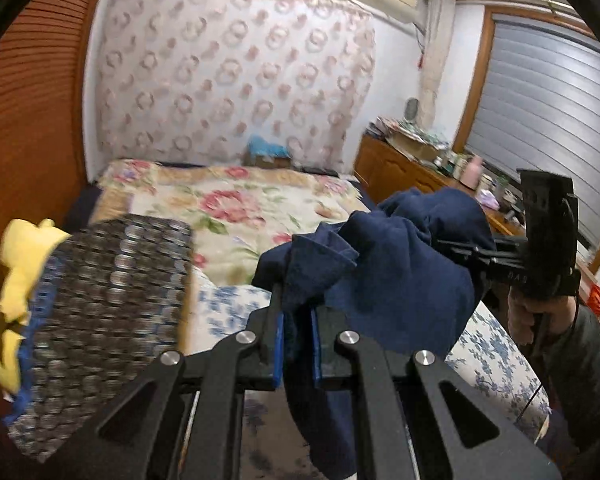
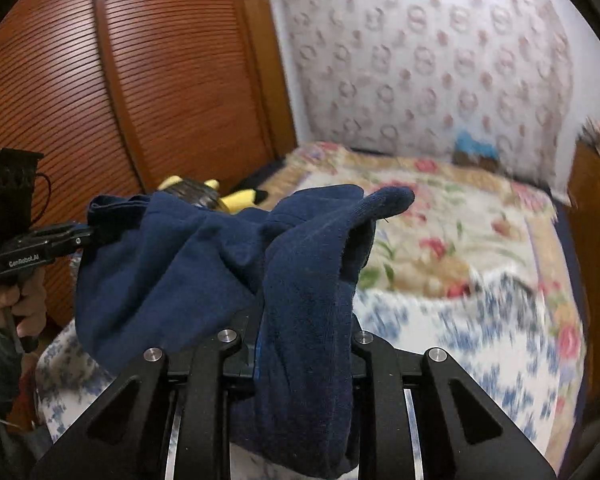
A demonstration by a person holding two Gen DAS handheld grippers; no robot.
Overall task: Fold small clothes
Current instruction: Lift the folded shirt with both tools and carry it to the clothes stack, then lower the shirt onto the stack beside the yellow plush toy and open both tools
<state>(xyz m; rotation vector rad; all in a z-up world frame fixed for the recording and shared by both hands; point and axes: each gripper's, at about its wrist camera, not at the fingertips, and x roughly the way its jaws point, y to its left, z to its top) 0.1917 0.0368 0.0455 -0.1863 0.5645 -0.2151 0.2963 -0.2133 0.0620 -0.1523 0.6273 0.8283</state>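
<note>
Both tongs, left [image 1: 296, 340] and right [image 2: 304, 344], are clamped on the navy garment [image 1: 400, 280], held above the bed [image 1: 236, 208]; spreading it flat is judged next.

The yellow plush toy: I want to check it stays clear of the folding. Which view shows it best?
The left wrist view: the yellow plush toy shows large at the left edge, beside a dark patterned cushion. In the right wrist view only yellow tips peek above the navy garment.
</note>
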